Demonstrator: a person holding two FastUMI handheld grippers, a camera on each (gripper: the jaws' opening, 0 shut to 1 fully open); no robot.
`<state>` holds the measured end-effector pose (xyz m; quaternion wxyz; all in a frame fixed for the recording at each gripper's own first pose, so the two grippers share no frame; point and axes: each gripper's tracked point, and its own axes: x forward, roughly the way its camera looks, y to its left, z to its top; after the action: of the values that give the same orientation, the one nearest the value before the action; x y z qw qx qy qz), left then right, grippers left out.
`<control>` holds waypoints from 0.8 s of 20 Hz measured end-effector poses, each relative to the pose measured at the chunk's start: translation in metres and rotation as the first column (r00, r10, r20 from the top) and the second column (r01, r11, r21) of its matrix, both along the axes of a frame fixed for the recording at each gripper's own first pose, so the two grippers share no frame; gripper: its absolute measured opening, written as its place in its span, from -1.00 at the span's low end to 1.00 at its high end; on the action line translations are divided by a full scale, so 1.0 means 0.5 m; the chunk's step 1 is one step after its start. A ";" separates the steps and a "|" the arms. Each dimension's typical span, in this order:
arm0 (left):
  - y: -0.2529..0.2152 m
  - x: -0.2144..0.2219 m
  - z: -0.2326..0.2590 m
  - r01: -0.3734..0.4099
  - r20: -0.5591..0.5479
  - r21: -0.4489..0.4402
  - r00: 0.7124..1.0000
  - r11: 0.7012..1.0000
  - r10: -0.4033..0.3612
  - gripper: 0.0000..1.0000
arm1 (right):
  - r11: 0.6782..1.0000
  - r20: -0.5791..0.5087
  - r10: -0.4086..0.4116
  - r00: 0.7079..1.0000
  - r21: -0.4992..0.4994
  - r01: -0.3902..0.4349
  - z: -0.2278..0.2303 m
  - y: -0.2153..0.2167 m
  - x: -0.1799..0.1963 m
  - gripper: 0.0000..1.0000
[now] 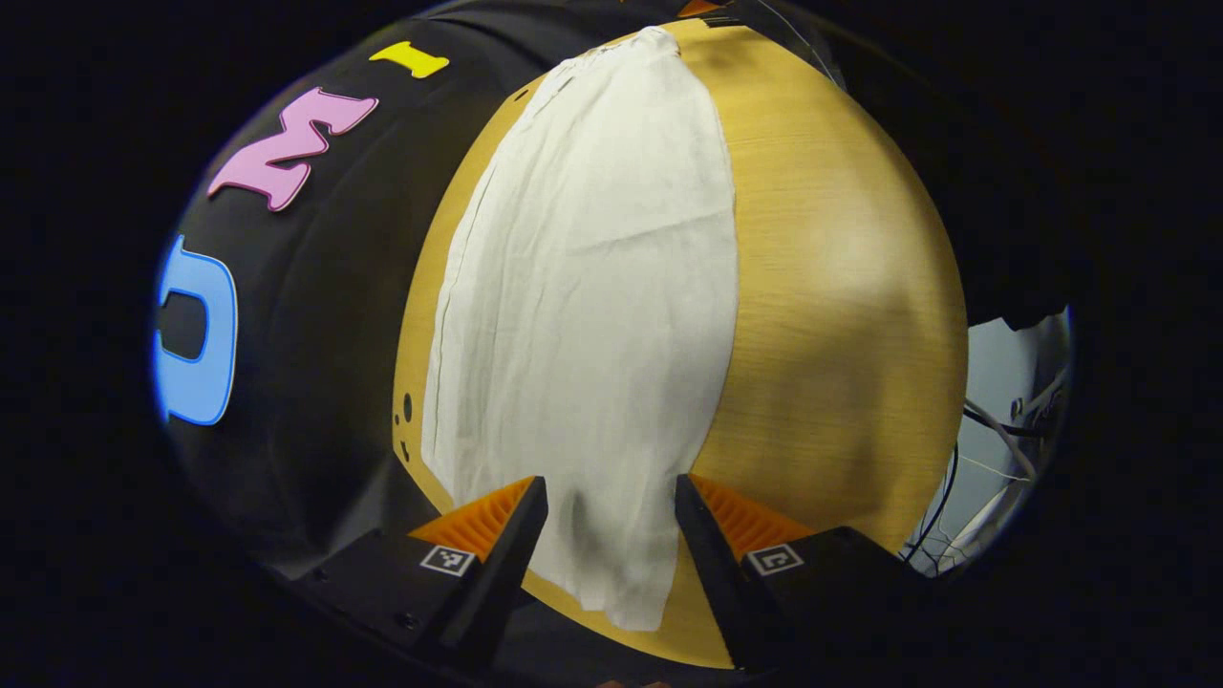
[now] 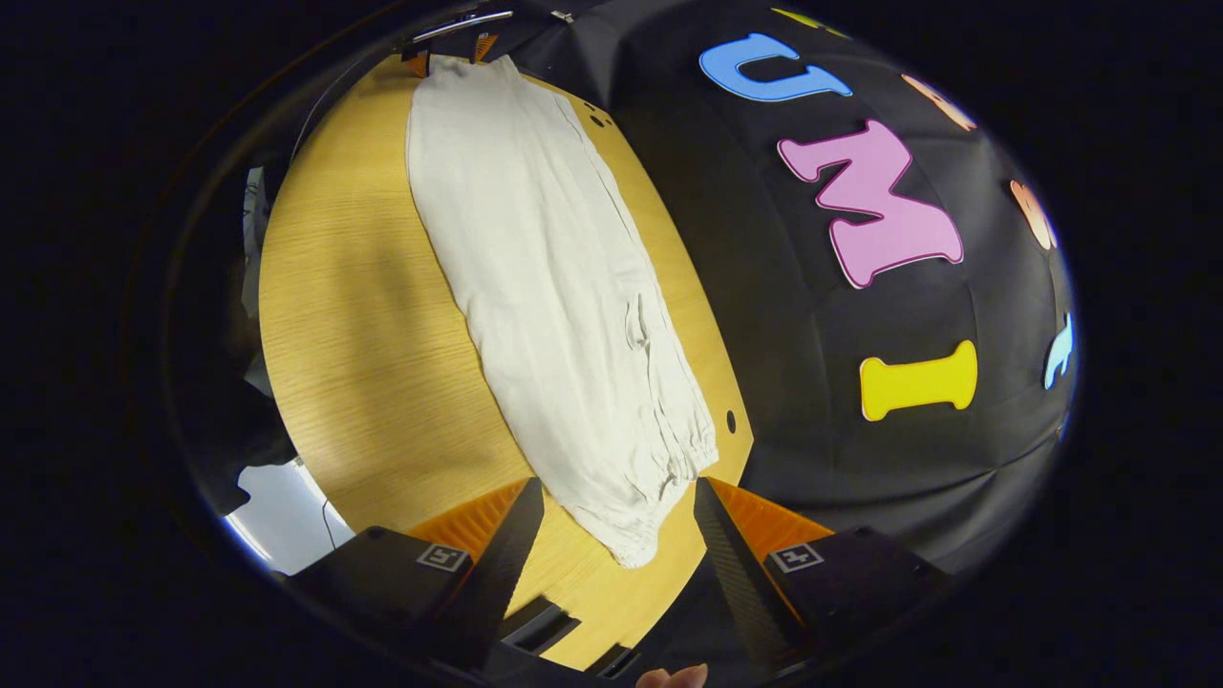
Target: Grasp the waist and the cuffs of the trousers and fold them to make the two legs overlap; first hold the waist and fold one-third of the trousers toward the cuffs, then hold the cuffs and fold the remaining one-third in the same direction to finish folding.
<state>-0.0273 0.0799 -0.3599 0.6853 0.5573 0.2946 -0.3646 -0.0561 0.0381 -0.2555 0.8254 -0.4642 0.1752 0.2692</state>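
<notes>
White trousers [image 1: 592,287] lie flat and lengthwise on the wooden table [image 1: 841,334], the two legs stacked. In the left gripper view my left gripper [image 1: 611,487] is open, a finger on each side of the plain hem end, and it holds nothing. In the right gripper view the trousers [image 2: 545,268] run away from me, with the gathered elastic end [image 2: 659,497] nearest. My right gripper [image 2: 619,487] is open just over that end, not holding it. The left gripper [image 2: 449,48] appears small at the far end of the cloth.
The black cloth wall [image 2: 841,430] hangs close along one long side of the table [image 2: 363,334]. Bare wood lies on the other side of the trousers. Cables [image 1: 994,430] hang past the table's edge. Small holes [image 2: 731,420] mark the tabletop near the wall.
</notes>
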 end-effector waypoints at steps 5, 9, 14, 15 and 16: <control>0.029 0.076 -0.022 -0.069 -0.016 0.102 0.997 0.992 0.071 0.12 | 1.000 -0.005 -0.011 1.000 -0.005 0.011 -0.013 -0.003 0.018 0.95; 0.026 0.090 -0.037 -0.079 -0.037 0.115 0.996 0.990 0.084 -0.72 | 1.000 -0.014 -0.012 1.000 -0.026 0.012 -0.027 -0.010 0.027 0.95; 0.031 0.098 -0.035 -0.154 -0.039 0.037 0.987 0.987 0.156 -0.89 | 0.995 -0.050 0.034 0.998 -0.089 -0.038 -0.068 -0.008 0.033 0.95; 0.030 0.096 -0.033 -0.161 -0.038 0.033 0.986 0.986 0.162 -0.89 | 0.993 -0.056 0.049 0.997 -0.107 -0.055 -0.077 -0.007 0.035 0.95; 0.027 0.096 -0.032 -0.155 -0.036 0.033 0.987 0.987 0.156 -0.89 | 0.990 -0.064 0.061 0.996 -0.126 -0.069 -0.088 -0.004 0.035 0.95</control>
<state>0.0208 0.0935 -0.3760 0.6974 0.5358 0.3558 -0.3162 -0.0387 0.0359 -0.2993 0.7790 -0.5134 0.2017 0.2981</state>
